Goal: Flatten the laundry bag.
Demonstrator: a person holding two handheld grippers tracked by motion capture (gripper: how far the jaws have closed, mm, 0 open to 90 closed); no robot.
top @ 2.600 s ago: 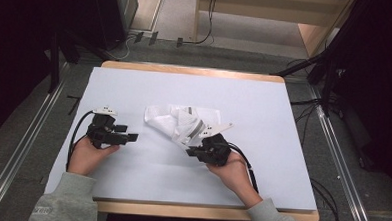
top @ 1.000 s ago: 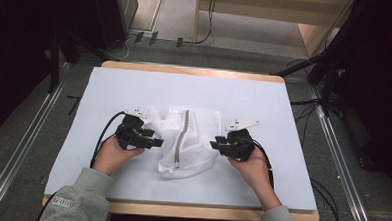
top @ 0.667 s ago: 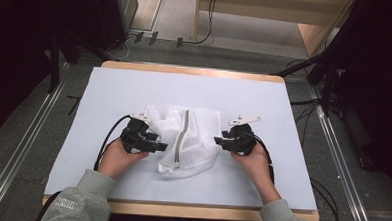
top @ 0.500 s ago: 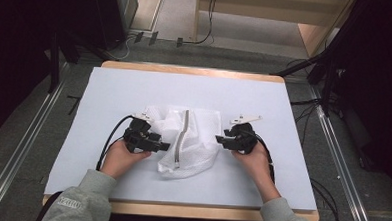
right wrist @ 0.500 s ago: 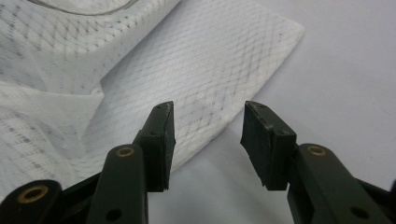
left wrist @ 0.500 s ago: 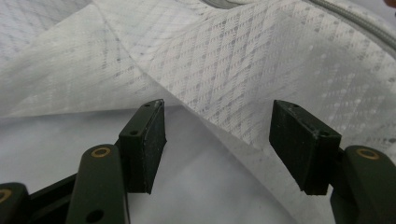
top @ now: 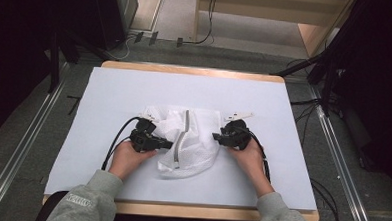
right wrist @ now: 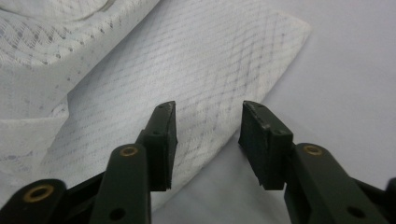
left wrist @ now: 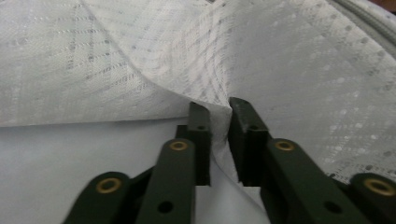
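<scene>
A white mesh cloth (top: 198, 133) with a grey zipper (top: 181, 140) lies rumpled in the middle of the white table (top: 109, 91). My left gripper (top: 168, 145) is at the cloth's left side. Its jaws have just been closing, and in the left gripper view they (left wrist: 219, 116) pinch a raised fold of the mesh cloth (left wrist: 140, 60). My right gripper (top: 216, 137) sits at the cloth's right edge. Its jaws (right wrist: 208, 116) have just been closing a little but still stand apart over a flat corner of the cloth (right wrist: 205, 60), with the pads clear of it.
The table's wooden rim (top: 190, 70) borders the white cover. Metal rails (top: 16, 167) run along both sides on the floor, with cables (top: 325, 196) at the right. Bare white surface lies on all sides of the cloth.
The cloth, bunched earlier, now lies spread with its zipper showing. Both hands have drifted slightly toward the near edge and inward. The left jaws have shut on a fold.
</scene>
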